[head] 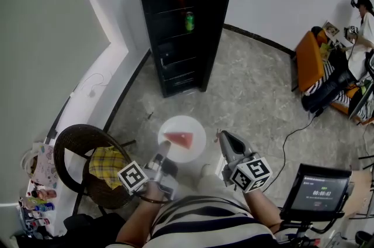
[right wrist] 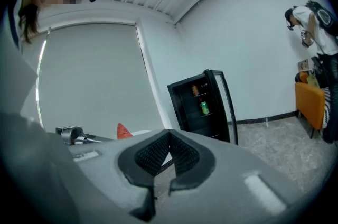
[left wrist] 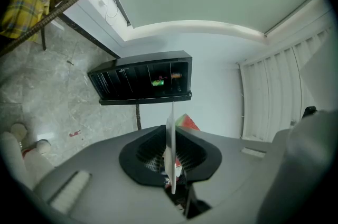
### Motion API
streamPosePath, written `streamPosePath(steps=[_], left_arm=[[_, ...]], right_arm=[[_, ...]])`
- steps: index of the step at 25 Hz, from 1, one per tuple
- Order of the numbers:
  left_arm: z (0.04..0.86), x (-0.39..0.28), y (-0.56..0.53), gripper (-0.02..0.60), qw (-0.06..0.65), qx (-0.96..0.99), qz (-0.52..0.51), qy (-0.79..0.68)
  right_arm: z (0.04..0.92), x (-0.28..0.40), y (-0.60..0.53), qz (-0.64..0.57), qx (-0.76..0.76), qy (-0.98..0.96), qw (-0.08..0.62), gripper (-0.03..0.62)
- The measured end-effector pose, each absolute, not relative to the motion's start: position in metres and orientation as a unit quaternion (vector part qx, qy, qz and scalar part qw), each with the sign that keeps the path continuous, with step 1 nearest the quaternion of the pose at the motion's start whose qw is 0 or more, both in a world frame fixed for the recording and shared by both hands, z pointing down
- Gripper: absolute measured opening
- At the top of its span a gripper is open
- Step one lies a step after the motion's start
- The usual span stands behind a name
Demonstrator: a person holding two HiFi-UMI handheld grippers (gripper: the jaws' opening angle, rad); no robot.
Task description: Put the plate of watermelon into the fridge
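1. While the fridge [head: 181,30] stands well apart at the top centre of the head view, its door open on the right, the plate [head: 196,130] hangs over the floor [head: 251,95] at lower centre; a watermelon wedge [head: 179,138] lies on it.
2. At lower left, the left gripper [head: 164,150] has its fingers [left wrist: 141,153] pinched on the plate's near rim, seen edge-on between them; gripping only the rim probably lets the plate ride level and leaves the fruit untouched.
3. At lower right, the right gripper [head: 224,141] carries nothing; its fingers [right wrist: 185,157] meet at the tips; likely free for the door.
4. One shelf holds a green can [head: 189,21]; the carry looks barely begun.
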State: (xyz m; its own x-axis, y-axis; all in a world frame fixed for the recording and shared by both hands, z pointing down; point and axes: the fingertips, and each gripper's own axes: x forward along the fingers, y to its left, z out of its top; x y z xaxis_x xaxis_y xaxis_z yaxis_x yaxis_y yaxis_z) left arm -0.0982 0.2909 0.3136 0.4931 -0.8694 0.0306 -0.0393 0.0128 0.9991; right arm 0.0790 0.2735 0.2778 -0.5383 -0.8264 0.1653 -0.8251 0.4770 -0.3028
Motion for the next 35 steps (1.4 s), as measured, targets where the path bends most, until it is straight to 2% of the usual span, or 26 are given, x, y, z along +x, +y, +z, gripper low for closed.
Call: streamPosePath(steps=[6,12,20,35], left_arm=[[0.314,-0.095,0.292,0.034,0.602,0.616,-0.353,-0.366],[0.316,-0.049,0.243,0.035,0.598,0.603,-0.362,-0.385],[0.321,-0.022,0.205,0.035,0.589,0.599,-0.364,-0.403],[0.329,-0.007,0.153,0.038,0.582,0.599,-0.376,-0.402]], right_arm=[[0.279,0.080,0.274,-0.169,-0.476,0.863,0.000,-0.003],[0.281,0.118,0.219,-0.179,-0.452,0.874,-0.011,-0.003],[0.289,0.141,0.176,-0.180,-0.431,0.884,-0.015,-0.003],[0.291,0.127,0.132,-0.174,-0.424,0.889,-0.003,-0.003]])
